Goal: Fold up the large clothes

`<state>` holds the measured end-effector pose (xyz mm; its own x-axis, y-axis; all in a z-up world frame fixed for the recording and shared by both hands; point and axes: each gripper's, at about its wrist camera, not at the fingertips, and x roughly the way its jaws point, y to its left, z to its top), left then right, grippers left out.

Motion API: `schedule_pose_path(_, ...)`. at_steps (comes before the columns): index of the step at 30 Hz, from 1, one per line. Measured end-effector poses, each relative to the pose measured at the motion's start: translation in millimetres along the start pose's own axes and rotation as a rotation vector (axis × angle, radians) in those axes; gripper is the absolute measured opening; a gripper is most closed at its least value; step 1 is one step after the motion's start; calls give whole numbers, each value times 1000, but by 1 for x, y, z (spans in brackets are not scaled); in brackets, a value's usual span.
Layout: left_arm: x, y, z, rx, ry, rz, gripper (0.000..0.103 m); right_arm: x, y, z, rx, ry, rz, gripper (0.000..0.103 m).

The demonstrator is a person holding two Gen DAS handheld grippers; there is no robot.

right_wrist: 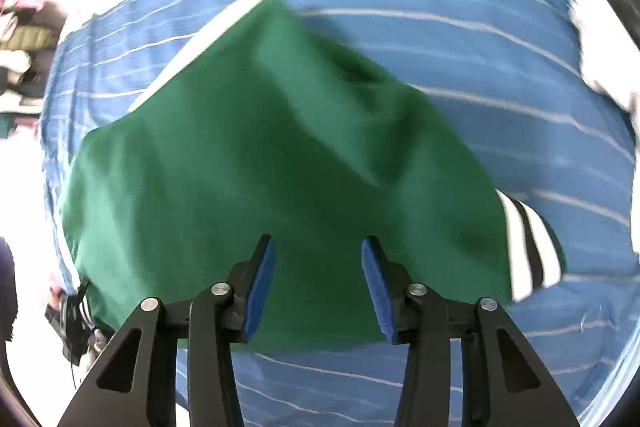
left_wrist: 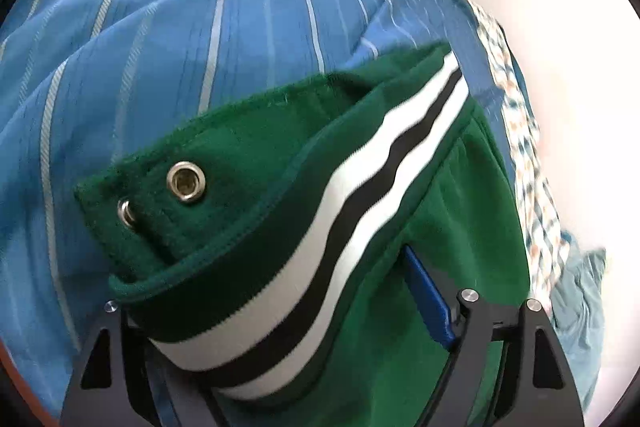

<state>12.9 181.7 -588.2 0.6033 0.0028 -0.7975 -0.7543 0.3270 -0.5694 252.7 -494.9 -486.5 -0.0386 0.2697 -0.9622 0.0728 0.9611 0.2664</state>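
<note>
We see the left gripper [left_wrist: 288,311] close over the green jacket's [left_wrist: 400,307] ribbed band [left_wrist: 320,251], white and black striped, which bulges between jaws that stand wide; one blue pad [left_wrist: 428,299] shows clear of the cloth, so we judge nothing is pinched. The band runs away from the claw toward the far right, its two metal snaps [left_wrist: 186,183] on the left. From the right wrist, the right gripper [right_wrist: 318,283] hovers with pads parted above the near edge of the jacket [right_wrist: 260,167], gripping nothing. The garment spreads ahead across the blue striped sheet [right_wrist: 480,27], a striped cuff [right_wrist: 532,251] to the right. The left claw looks nearer.
</note>
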Motion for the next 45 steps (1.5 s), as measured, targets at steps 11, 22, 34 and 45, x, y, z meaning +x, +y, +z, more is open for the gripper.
schedule_pose_path(11,-69,-80,38,208,-248,45,29,21,65,-16,-45,25,96,47)
schedule_pose_path(22,-124,-167,46,596,-351,50,28,86,99,-17,-106,143,38,53)
schedule_pose_path(34,-128,-321,-141,1089,-165,-298,26,-8,-43,-89,223,46,197,53)
schedule_pose_path(45,22,-303,-359,1350,259,-170,25,-21,-165,-139,413,58,93,53)
